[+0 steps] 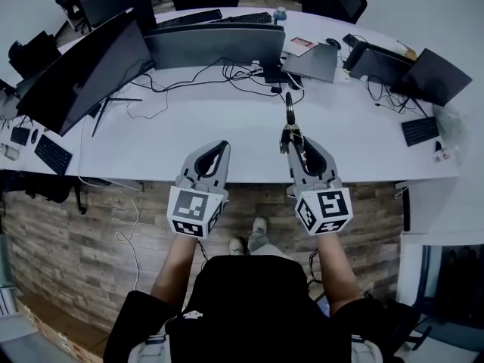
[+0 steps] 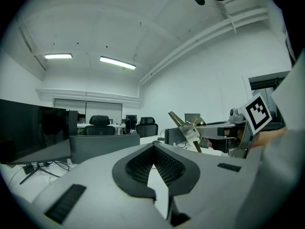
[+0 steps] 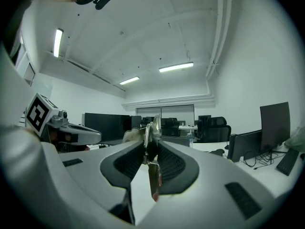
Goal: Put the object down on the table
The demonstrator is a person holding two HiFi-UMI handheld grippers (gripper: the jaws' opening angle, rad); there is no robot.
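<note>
Above white office bench (image 1: 189, 134) — clamping metal tool (image 1: 290, 110) in right gripper (image 1: 291, 133) jaws, long axis jutting forward over it; keeping left gripper (image 1: 219, 146) jaws closed, empty.

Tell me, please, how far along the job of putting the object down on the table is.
Done: the right tongs grip the object. In hand: it is held above the table, not yet set down. Left: lower it onto the table, open the tongs and pull back. The left tongs are shut and empty.
</note>
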